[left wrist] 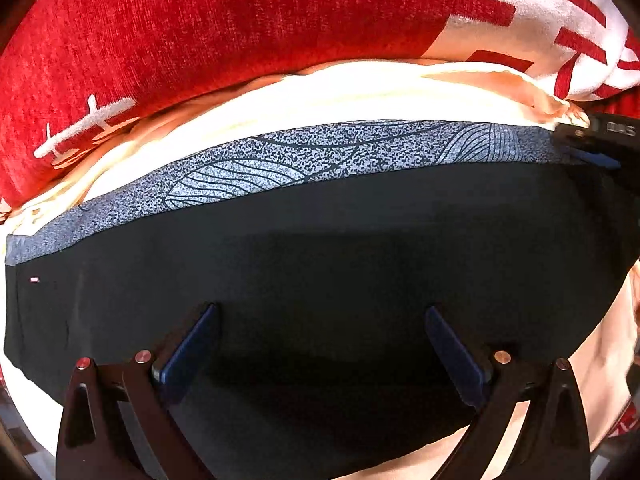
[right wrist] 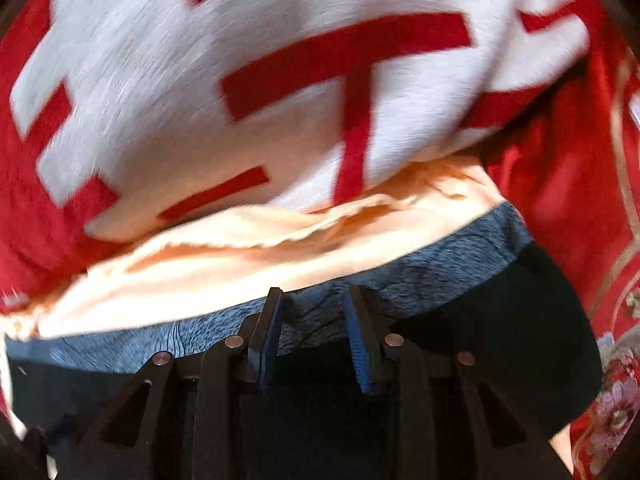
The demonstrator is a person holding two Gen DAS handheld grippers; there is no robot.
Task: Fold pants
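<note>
The black pants (left wrist: 320, 248) lie flat on a cream cloth, with a speckled grey-blue leaf-patterned waistband (left wrist: 280, 164) along their far edge. My left gripper (left wrist: 320, 316) is open and empty, its blue pads wide apart just above the black fabric. My right gripper (right wrist: 314, 300) hovers over the waistband (right wrist: 460, 256) near the pants' right end, jaws partly open with band fabric showing between them; it also shows at the right edge of the left wrist view (left wrist: 600, 140). The right wrist view is motion-blurred.
A cream cloth (left wrist: 340, 96) lies under the pants. Behind it is a red pillow or blanket (left wrist: 200, 28) with white patterning (right wrist: 240, 80). Red floral fabric (right wrist: 612, 400) runs along the right side.
</note>
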